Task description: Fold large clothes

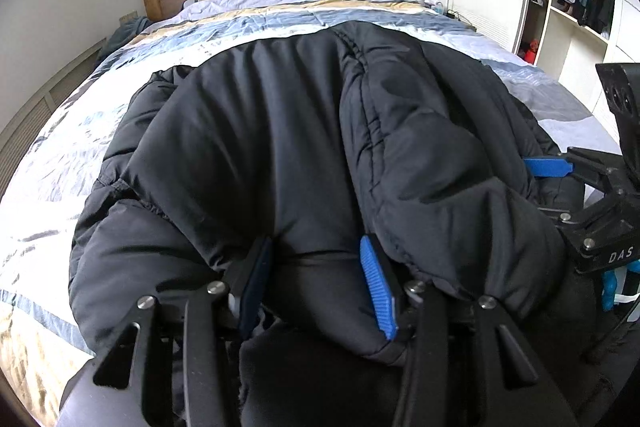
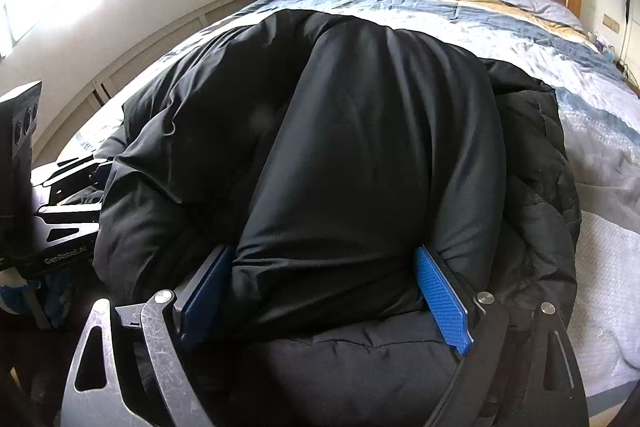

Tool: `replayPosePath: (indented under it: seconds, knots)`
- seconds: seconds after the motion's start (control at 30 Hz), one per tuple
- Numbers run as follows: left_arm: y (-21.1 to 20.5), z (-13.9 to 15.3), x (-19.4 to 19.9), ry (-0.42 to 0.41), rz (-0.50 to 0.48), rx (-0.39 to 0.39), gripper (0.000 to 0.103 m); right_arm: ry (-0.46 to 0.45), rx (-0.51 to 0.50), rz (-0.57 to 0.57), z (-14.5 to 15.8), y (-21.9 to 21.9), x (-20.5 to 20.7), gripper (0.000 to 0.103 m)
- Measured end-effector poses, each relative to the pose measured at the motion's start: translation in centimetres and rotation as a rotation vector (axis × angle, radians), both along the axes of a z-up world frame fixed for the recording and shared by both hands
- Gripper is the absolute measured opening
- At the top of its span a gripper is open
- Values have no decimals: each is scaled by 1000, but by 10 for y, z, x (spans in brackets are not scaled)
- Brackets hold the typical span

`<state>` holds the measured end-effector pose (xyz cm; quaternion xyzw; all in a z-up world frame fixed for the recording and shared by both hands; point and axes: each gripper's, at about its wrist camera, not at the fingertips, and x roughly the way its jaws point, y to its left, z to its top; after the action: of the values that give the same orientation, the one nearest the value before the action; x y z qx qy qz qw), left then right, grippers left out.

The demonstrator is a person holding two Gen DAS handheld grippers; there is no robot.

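Tongs both clamped on bunched folds of black padded coat (image 1: 280, 131) at near edge of bed (image 1: 60, 155), left tongs (image 1: 316, 283) and right tongs (image 2: 328, 291) side by side: likely bulky, soft, springy, slick-shelled, so best pinched deep through thick padding, not thin skin.
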<state>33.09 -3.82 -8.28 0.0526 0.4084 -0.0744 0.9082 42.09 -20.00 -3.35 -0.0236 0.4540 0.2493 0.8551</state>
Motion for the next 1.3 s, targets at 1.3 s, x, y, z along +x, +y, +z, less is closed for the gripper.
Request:
replayPosePath:
  seconds: [1.3]
  knots:
    - [0, 71, -91, -54, 17, 23, 56, -6, -67, -125, 70, -11, -81, 91]
